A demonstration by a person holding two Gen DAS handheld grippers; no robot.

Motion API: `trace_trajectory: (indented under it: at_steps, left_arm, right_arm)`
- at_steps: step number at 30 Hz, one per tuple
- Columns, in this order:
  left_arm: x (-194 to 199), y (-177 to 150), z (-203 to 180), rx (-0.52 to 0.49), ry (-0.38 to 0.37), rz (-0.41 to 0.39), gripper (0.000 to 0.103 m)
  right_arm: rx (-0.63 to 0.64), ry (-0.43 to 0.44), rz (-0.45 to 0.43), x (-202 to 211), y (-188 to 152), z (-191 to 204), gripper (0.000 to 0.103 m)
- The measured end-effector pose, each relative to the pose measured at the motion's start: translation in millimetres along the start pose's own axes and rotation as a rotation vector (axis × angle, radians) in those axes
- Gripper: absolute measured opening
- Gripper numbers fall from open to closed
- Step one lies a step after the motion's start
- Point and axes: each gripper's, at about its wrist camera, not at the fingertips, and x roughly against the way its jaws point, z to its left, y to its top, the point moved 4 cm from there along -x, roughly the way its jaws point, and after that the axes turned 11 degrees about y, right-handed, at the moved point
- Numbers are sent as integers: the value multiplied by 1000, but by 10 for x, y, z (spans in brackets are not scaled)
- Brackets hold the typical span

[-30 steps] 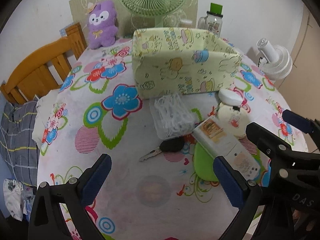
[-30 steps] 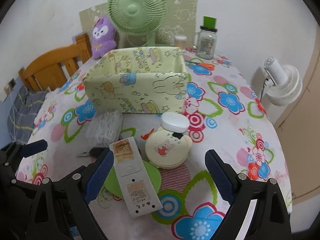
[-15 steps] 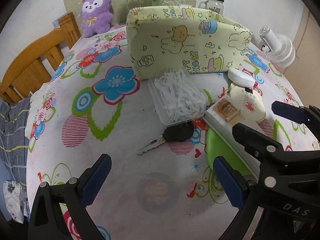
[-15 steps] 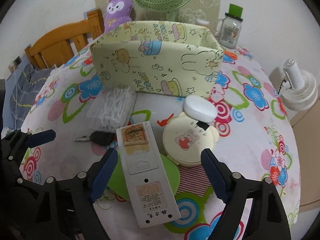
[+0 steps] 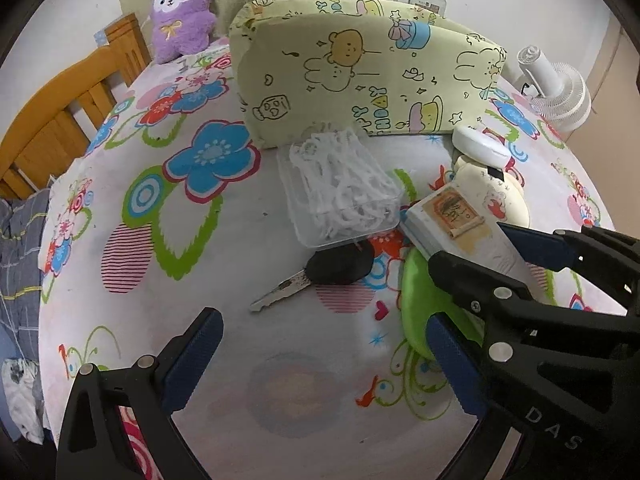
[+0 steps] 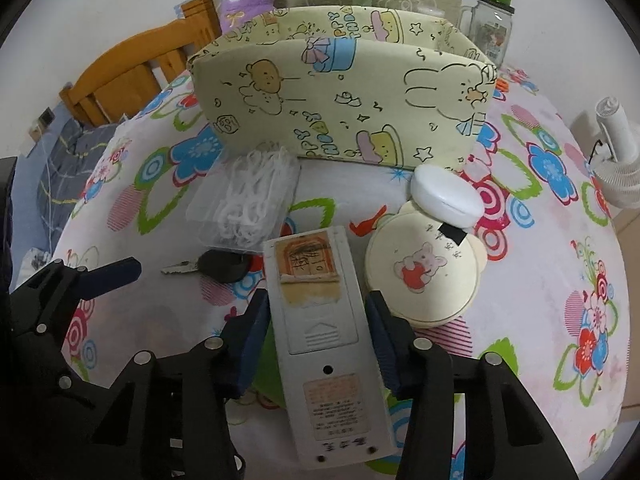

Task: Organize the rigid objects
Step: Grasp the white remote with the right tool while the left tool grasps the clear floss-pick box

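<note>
Now the right gripper [image 6: 316, 320] clamps the remote [image 6: 320, 332] — left gripper [image 5: 320, 360] tilted down, wide.

White wall [image 6: 120, 8]; wooden chair [image 5: 60, 120] beside table, floral tablecloth [image 5: 160, 240].

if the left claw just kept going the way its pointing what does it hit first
Probably the bare flowered tablecloth, just short of the black-headed key. The left claw stands open and angled steeply down, with nothing between its pads. Depth is hard to judge in this view.

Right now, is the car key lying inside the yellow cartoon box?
No, the car key lies on the tablecloth, in front of the yellow cartoon box.
</note>
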Motion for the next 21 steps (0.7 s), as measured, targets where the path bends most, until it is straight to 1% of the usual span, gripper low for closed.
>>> trace_trajectory:
  at_steps: [3,6,12,18,21]
  left_arm:
    - [-4,78,-39,5,-11,0,102]
    - [-28,164,-81,10,-9,5,102]
    - [-52,349,-135,28,-10,2,102]
    - [-114,526,-159,22,12,-7,102]
    - [-181,583,-147,28,24,4,102]
  right_arm:
    - [-21,-11,-5,49,48,-77,50]
    - [-42,7,1,60,104,-155,49]
    - [-87,6,-10,90,251,-299,49]
    - [-114,0,-17,75,387,-422,49]
    - [-122,-2,-12,65,418,-452,49]
